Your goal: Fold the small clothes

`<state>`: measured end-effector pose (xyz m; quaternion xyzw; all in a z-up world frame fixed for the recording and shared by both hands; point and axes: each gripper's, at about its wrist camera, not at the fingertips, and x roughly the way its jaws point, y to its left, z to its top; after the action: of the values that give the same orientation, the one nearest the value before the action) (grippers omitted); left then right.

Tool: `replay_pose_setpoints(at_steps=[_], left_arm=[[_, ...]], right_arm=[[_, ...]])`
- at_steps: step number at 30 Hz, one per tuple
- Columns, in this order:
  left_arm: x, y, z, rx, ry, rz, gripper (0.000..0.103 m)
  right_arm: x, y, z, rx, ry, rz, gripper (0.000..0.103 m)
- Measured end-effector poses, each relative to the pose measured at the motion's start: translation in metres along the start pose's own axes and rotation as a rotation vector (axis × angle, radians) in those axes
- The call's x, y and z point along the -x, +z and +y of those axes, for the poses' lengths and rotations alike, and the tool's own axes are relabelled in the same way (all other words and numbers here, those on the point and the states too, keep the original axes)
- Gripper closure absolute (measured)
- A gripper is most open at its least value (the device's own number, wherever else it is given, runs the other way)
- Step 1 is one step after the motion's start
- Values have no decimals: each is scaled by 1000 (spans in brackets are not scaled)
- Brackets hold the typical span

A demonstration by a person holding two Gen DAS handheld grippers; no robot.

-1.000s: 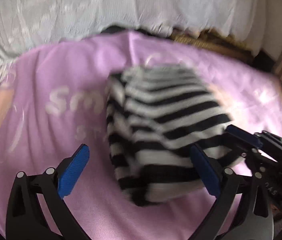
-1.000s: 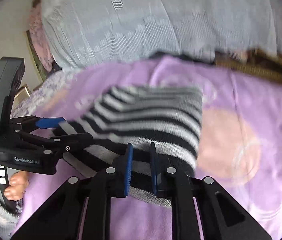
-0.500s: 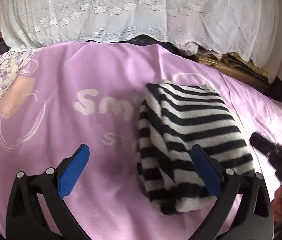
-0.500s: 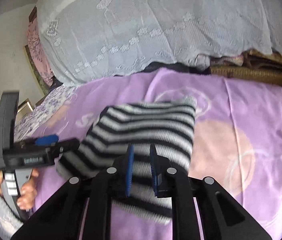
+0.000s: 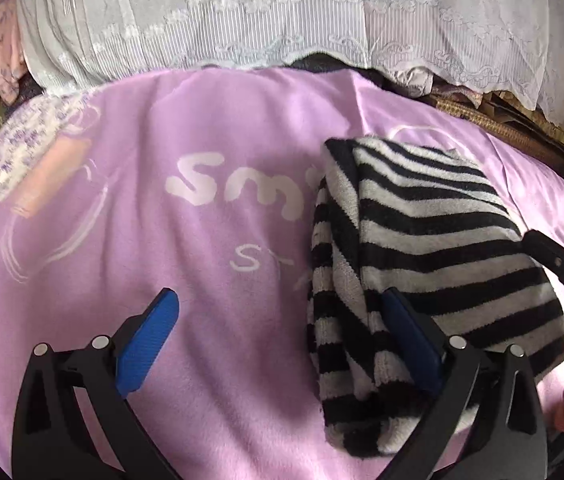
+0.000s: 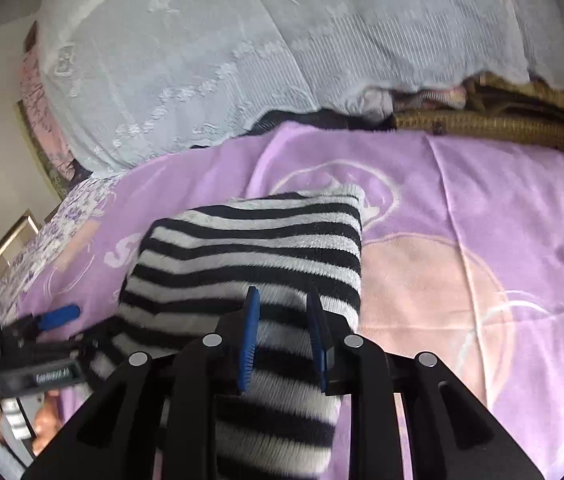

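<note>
I am opening my right hand-held gripper point(image 6: 282, 340) over the near end of the folded striped top point(image 5: 434, 264), and the knit is showing between its blue pads point(image 6: 250, 336); they are parting, so I am judging the hold as letting go rather than gripping. My left hand-held gripper point(image 5: 282, 344) is standing wide and released, one pad point(image 5: 147, 344) over bare blanket and the other resting at the top's left fold, with nothing pinched. The top is lying as a thick stack on the purple blanket point(image 5: 201, 128), on the bed, partly covering the white lettering point(image 5: 237, 188). The risk I am seeing is the ribbed pads catching the fuzzy knit as I am pulling away, which would be dragging the upper layer off and undoing the fold; the left edge is already looking a little stepped, with layers showing. The soft blanket could also be shifting under the stack. For room, I am having open blanket to the left and a broad stretch to the right over the pink print point(image 6: 422, 300). Beyond the top, the blanket is ending at the white lace cover point(image 5: 282, 12) and the woven mat point(image 6: 482, 128), so that way is tighter. My two tools are working close together near the top's near corner.
</note>
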<state>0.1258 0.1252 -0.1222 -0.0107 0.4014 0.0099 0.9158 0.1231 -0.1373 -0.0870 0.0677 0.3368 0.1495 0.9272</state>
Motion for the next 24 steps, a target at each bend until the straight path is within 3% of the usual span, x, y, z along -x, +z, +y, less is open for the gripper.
replay_pose_setpoints(at_steps=[3,5,8,10,14,17,20,24], left_arm=[[16,1,-8,-17,-18,-60,5],[26,-3,-11,-25,-40,-85,5],[19,-11,-20,-60,-20,-46,5],[4,-16,-26,-90,20,-1,4],[5,-16,-26,-91,26,-14,4],[13,-17,-33,-126,70,-62,4],[22,-18,-39,-150,59,-100,5],[19,-20,-44,-174,83,-98,4]], right_arm=[[25,-10,11,69,8,-29,77],[36,-19,13,97,9,-35,71],[30,-37,6,108,-1,30,59],[23,-40,-8,32,36,58,47],[22,-40,-18,-32,85,72,46],[35,-30,-12,-14,88,20,46],[43,-7,-12,-57,182,-16,46],[19,26,-8,-155,387,38,46]])
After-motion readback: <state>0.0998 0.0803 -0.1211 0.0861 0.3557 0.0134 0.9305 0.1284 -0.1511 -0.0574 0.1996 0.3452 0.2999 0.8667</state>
